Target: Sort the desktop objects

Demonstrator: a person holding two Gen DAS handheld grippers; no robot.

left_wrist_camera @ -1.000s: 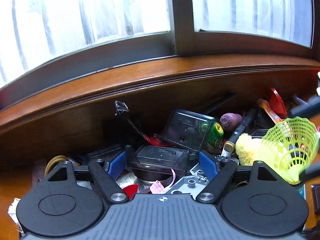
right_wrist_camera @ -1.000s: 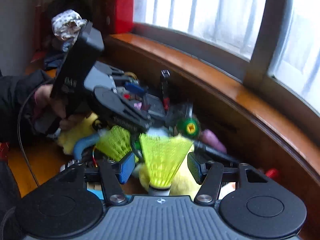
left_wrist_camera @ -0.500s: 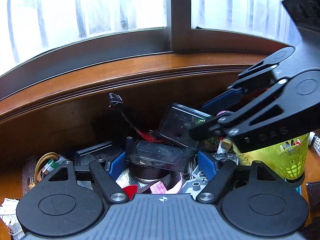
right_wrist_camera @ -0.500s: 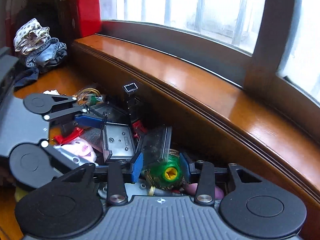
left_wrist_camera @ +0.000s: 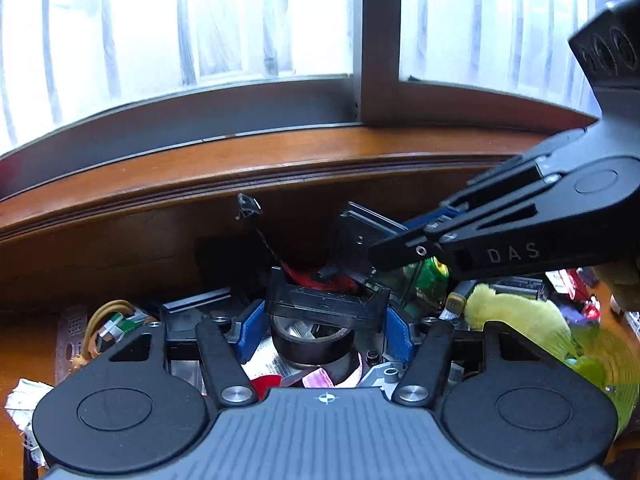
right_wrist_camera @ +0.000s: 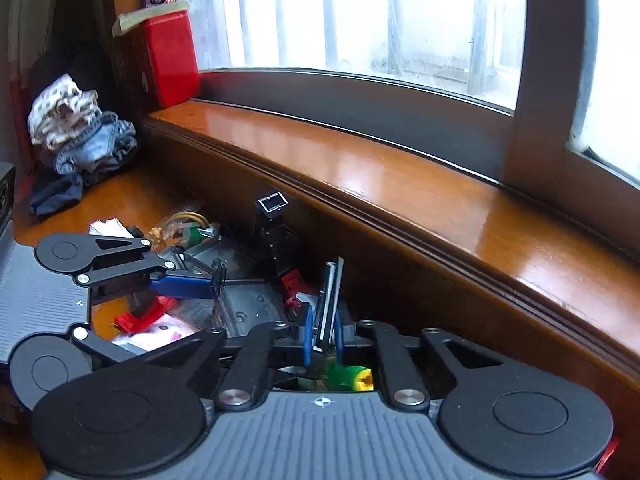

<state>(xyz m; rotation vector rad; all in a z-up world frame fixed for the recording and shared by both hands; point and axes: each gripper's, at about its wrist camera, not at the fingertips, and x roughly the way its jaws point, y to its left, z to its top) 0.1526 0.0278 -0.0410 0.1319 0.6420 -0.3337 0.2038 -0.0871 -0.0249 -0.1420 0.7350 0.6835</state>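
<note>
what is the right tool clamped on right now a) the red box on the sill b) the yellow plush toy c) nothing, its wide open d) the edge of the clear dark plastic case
d: in the right wrist view the right tool has its blue pads pressed close on the thin upright edge of the clear plastic case, while the left tool stands open around another case.

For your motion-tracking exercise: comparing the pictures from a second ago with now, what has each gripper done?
The right gripper left the yellow-green shuttlecock, swung over to the pile and closed its jaws on the upright clear case. The left gripper stayed open around the dark plastic tray and tape roll.
</note>
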